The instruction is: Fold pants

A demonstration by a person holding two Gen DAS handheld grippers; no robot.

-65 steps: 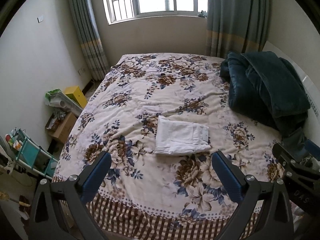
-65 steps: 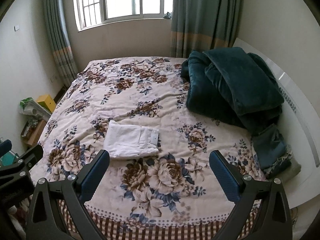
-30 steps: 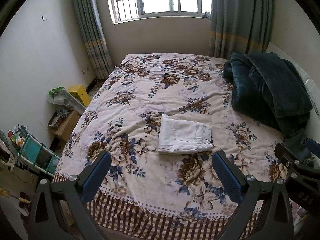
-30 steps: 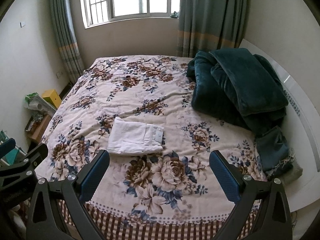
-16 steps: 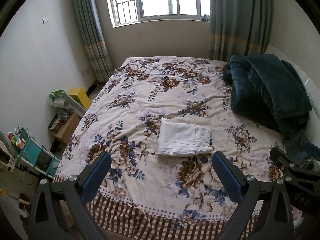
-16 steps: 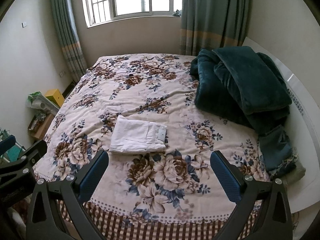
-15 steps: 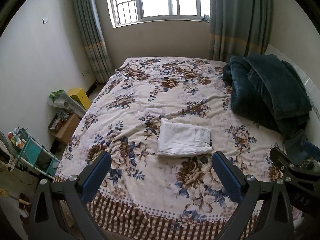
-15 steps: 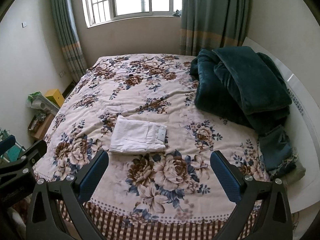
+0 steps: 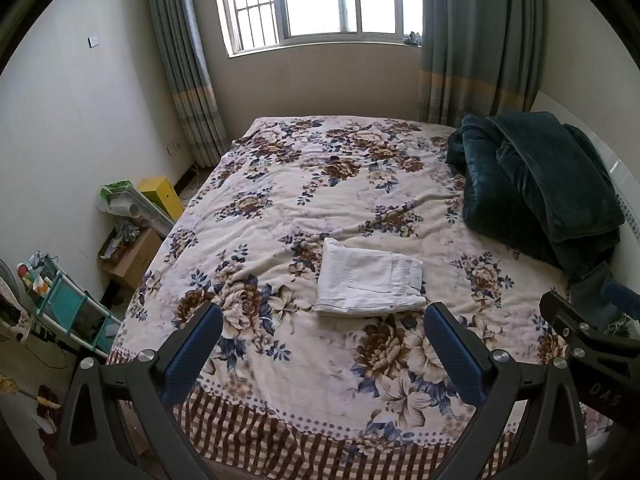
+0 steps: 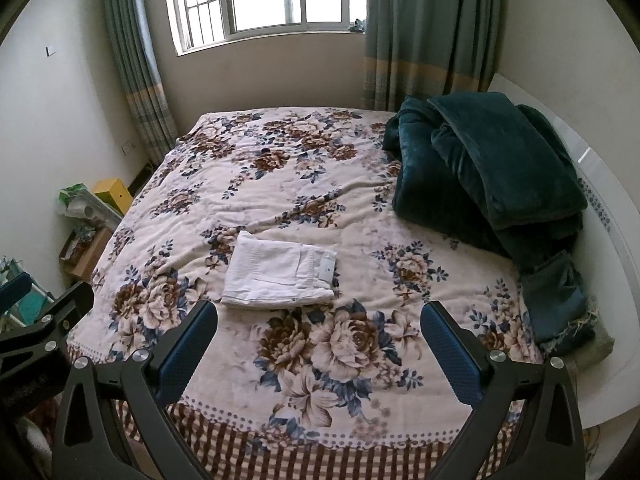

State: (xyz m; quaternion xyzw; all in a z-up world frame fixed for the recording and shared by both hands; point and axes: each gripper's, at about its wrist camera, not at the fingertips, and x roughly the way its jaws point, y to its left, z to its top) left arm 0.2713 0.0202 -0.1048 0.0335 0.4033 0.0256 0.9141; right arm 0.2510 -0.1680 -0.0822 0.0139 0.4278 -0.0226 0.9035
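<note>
Both jaws are standing wide open, gripping nothing: the left gripper (image 9: pixel 322 330) and right gripper (image 10: pixel 320 330) are hovering over the bed's (image 9: pixel 280 208) near edge. White pants (image 9: pixel 370 278) are lying folded on the bed, beyond the fingertips, apart from the blanket (image 10: pixel 488 172).

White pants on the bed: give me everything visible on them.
The white pants are folded into a flat, neat rectangle of several layers, in what looks like cotton denim. A seam line and a small tag at the right end show on top. They lie on the floral bedspread near its front edge, touching only it. Both grippers are open and clear of them, back from the bed's edge.
</note>
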